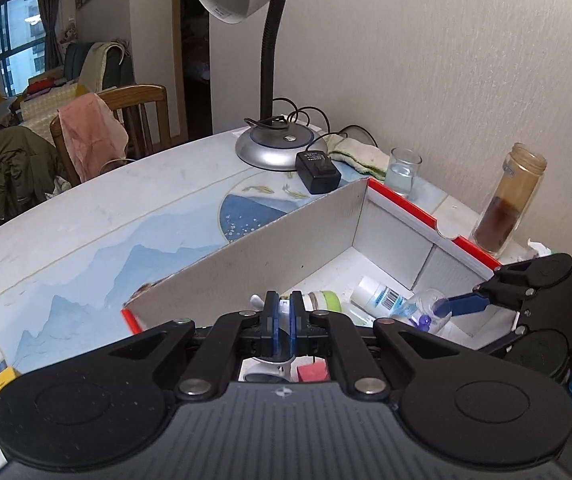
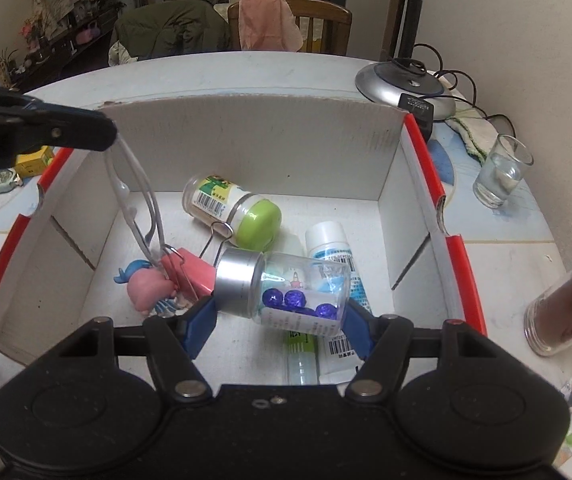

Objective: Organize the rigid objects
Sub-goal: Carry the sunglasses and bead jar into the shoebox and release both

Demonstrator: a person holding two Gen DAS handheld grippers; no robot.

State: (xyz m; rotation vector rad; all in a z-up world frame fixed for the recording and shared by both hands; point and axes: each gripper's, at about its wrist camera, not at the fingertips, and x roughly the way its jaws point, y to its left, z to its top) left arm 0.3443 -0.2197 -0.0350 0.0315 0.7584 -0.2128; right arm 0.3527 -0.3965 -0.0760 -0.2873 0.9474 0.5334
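The right tool was clamped end to end on a clear jar with a silver lid and blue foil balls inside, holding it tilted just over the floor of the box. The left tool, its jaws pressed together, pinched a clear pair of glasses that dangled down into the box ahead and to the left of the right tool. Much of the sorting looked done: under and beyond the jar lay a green-capped bottle, a white tube, a pink binder clip, a small pink figure and a pale green stick. What seemed left was to release the jar and glasses, and perhaps to gather what lay outside the box: left of the left tool a yellow packet and a small pale gadget sat on the desk, and right of the right tool stood a water glass and a tall jar of brown liquid. The desk was pale with a blue mountain print and stood against a textured wall, with a lamp, its black adapter and a rag beyond the box. Farther off, a wooden chair draped in pink cloth stood before a cluttered living room with a window.
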